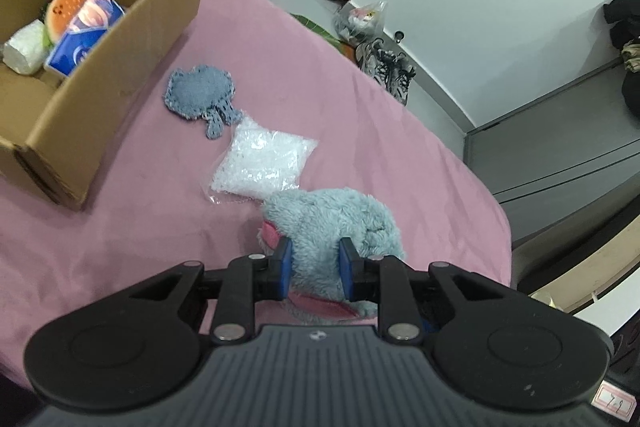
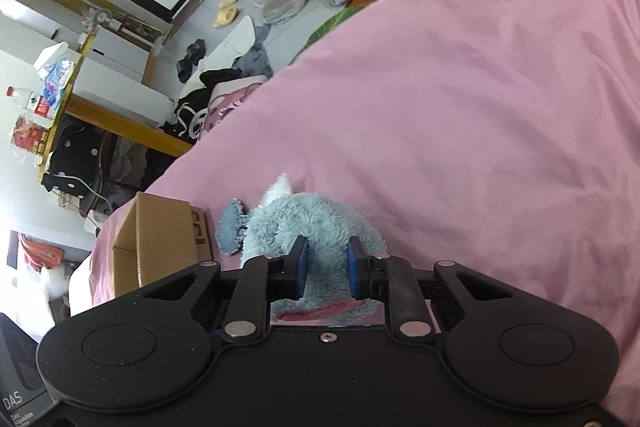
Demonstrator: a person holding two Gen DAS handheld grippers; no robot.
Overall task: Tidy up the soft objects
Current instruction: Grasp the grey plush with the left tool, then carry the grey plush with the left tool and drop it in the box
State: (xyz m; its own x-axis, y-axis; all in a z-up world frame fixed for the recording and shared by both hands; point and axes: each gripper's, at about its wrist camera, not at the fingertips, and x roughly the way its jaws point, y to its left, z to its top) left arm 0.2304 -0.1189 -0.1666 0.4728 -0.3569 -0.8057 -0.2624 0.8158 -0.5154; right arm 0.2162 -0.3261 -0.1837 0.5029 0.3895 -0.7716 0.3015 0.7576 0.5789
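The task is partly done, as I judge it. The box [image 1: 120, 39] on the pink bed [image 1: 120, 227] already holds some soft things: a white roll [image 1: 25, 51], a tissue pack [image 1: 86, 35] and an orange round toy [image 1: 64, 9]. Three things are not yet inside. A blue-grey cloth [image 1: 200, 95] lies just beside the box. A clear bag [image 1: 264, 163] of white bits lies near the cloth, between it and the plush [image 1: 332, 215]. The plush, pale blue with pink parts, lies on the bed near the bed's edge, well apart from the box.

Both tongs are at the plush. The left gripper [image 1: 316, 269] has its jaws partly closed, and the fur fills the space between the blue pads [image 1: 285, 269], so it seems to clench the plush. The right gripper [image 2: 327, 269] stands the same way: jaws narrow, pads [image 2: 301, 267] pressed into the fur from both sides. I think both are grasping the plush, though how firmly I cannot tell. What is left is to carry the plush to the box, then the bag and the cloth.
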